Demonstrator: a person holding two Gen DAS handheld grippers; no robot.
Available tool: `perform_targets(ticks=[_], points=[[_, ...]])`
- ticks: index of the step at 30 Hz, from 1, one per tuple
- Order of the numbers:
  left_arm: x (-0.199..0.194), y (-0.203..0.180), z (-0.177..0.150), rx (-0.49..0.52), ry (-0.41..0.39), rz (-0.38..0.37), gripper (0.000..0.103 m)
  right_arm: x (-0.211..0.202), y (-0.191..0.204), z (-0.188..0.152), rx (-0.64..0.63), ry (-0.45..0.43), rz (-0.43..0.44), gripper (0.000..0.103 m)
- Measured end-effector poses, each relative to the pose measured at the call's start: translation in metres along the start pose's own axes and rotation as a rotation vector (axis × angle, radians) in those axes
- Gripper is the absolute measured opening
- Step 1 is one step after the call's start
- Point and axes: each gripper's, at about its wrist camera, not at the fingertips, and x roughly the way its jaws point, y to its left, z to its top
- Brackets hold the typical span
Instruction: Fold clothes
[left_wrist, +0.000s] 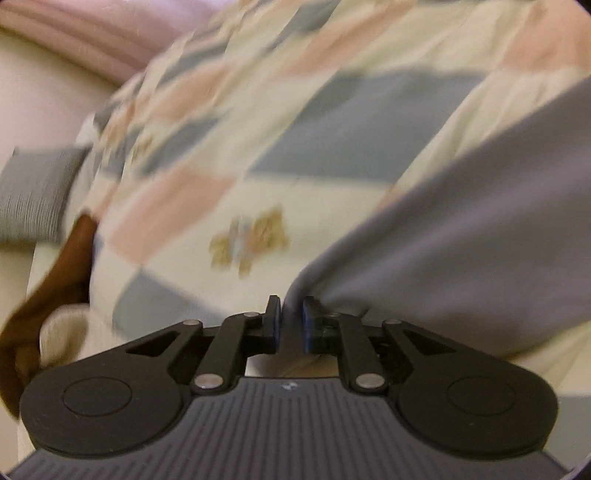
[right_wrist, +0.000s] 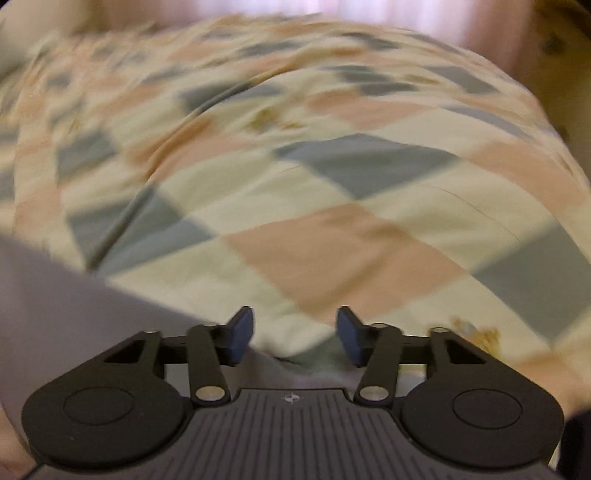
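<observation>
Each gripper, the left gripper (left_wrist: 289, 319) and the right gripper (right_wrist: 294, 334), is made of black arms with silver screws. Blue pads (right_wrist: 242, 334) are stuck on the fingers. A grey ribbed body with a small mark is seen behind.

Warm, dim indoor light with soft shadows fills both fisheye views, whose dark corners curve inward, while motion blur smears the checked quilt (right_wrist: 332, 206), worst toward the far edges, and bright pink glare washes the curtain (right_wrist: 388, 14).

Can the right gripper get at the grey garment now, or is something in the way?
Probably yes. The right gripper is open and holds nothing, and the grey garment lies just left of it on the checked quilt, with nothing between them. The left gripper already pinches the cloth.
</observation>
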Motion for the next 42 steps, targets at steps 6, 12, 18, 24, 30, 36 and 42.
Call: perform_targets(ticks=[6, 12, 18, 24, 30, 36, 42], points=[[-0.018, 0.042, -0.036, -0.200, 0.099, -0.002, 0.024, -0.026, -0.089, -0.051, 0.447, 0.060, 0.103, 0.053], [-0.063, 0.023, -0.082, -0.327, 0.165, -0.107, 0.027, -0.009, -0.082, -0.066, 0.440, 0.062, 0.138, 0.042], [-0.102, -0.021, -0.123, -0.385, 0.221, -0.200, 0.029, 0.007, -0.068, -0.071, 0.391, 0.038, 0.156, 0.053], [-0.127, -0.037, -0.132, -0.422, 0.209, -0.215, 0.030, 0.022, -0.053, -0.075, 0.342, 0.012, 0.173, 0.009], [-0.151, -0.015, -0.150, -0.555, 0.180, -0.175, 0.030, 0.012, -0.084, -0.073, 0.420, -0.046, 0.052, 0.012], [-0.180, 0.001, -0.200, -0.675, 0.237, -0.108, 0.038, 0.008, -0.072, -0.079, 0.403, -0.032, -0.079, 0.062], [-0.228, 0.041, -0.312, -1.018, 0.326, -0.094, 0.040, -0.071, -0.078, -0.138, 0.463, -0.029, -0.078, 0.069]])
